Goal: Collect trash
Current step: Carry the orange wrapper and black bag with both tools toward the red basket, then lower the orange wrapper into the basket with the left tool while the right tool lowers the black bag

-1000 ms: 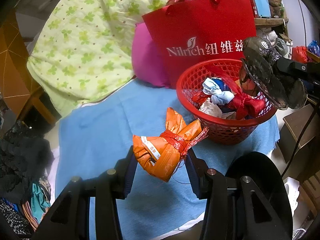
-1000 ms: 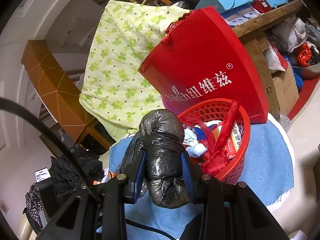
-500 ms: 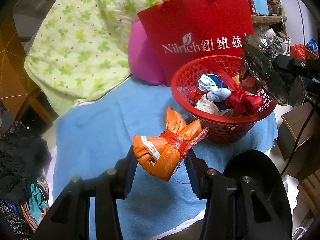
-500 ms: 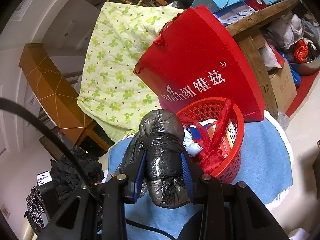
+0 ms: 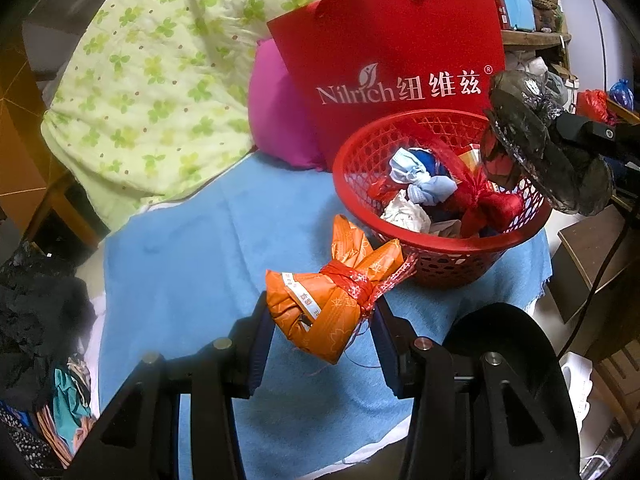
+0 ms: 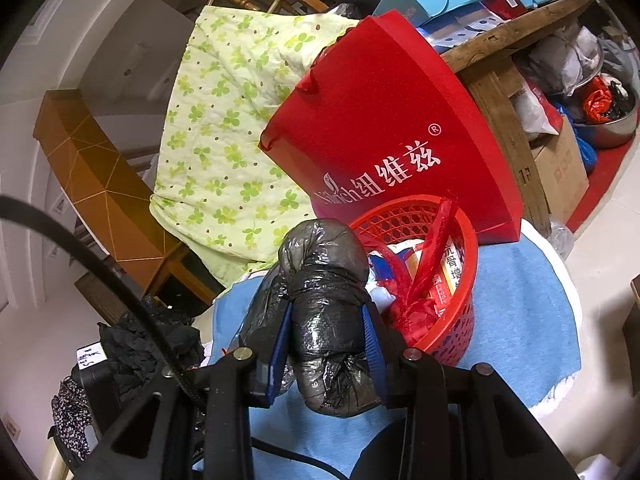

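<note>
An orange wrapped bundle [image 5: 324, 304] tied with red ribbon hangs between the fingers of my left gripper [image 5: 322, 330], which is shut on it just short of the red basket [image 5: 400, 236]. The basket sits on a blue cloth and holds several crumpled scraps and a red ribbon bow. My right gripper [image 6: 330, 344] is shut on a knotted black plastic bag [image 6: 324, 312], held near the red basket's [image 6: 466, 248] left rim. In the left wrist view that black bag [image 5: 528, 136] hovers over the basket's right rim.
A red paper gift bag [image 5: 396, 64] and a pink cushion [image 5: 276, 120] stand behind the basket. A green-patterned quilt [image 5: 152, 72] lies at the back left. The blue cloth [image 5: 200, 264] covers the surface. Dark clothes [image 5: 36, 312] lie left, boxes and shelves right.
The left gripper with the orange bundle drifted slightly, so the basket sits a little more to the left in its view. The right gripper and black bag held still.
</note>
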`<state>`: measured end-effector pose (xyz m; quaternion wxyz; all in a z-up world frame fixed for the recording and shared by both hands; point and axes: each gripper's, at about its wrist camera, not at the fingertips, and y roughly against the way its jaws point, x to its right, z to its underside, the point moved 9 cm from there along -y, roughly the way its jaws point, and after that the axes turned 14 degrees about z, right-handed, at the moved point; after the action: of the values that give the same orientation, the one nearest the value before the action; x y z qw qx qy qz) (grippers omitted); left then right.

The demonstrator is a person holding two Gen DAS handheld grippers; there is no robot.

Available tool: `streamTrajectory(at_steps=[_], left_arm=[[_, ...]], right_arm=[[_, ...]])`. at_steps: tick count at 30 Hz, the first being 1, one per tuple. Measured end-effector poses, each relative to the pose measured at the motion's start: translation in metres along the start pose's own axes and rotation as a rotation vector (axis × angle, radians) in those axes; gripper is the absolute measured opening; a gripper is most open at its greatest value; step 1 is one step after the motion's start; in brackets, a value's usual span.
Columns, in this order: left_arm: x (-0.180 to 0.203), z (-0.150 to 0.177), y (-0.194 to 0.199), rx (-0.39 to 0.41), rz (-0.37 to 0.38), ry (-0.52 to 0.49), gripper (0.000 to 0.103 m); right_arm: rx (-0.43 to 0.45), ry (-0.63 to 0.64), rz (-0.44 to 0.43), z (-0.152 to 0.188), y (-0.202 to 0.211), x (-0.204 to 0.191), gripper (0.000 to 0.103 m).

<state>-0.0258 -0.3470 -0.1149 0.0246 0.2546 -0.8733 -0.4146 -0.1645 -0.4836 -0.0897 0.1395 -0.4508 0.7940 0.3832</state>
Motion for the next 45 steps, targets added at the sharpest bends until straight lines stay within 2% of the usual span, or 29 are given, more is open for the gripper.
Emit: streamTrajectory(at_steps=[11, 16, 19, 35, 45], left_arm=[[0.006, -0.014, 0.001, 0.021, 0.023, -0.012, 0.049], [0.01, -0.026, 0.0, 0.033, 0.066, 0.002, 0.049], [0.014, -0.034, -0.002, 0.048, 0.123, 0.019, 0.049], [0.02, -0.076, -0.013, 0.094, 0.134, -0.005, 0.049], [0.023, -0.089, -0.03, 0.117, 0.194, 0.017, 0.05]], right_arm=[[0.023, -0.008, 0.018, -0.005, 0.008, 0.005, 0.037], [0.043, -0.013, 0.028, -0.013, 0.013, 0.007, 0.037], [0.058, -0.015, 0.035, -0.019, 0.015, 0.008, 0.037], [0.119, 0.02, 0.042, -0.049, 0.017, -0.006, 0.038], [0.141, 0.028, 0.06, -0.064, 0.003, -0.011, 0.039]])
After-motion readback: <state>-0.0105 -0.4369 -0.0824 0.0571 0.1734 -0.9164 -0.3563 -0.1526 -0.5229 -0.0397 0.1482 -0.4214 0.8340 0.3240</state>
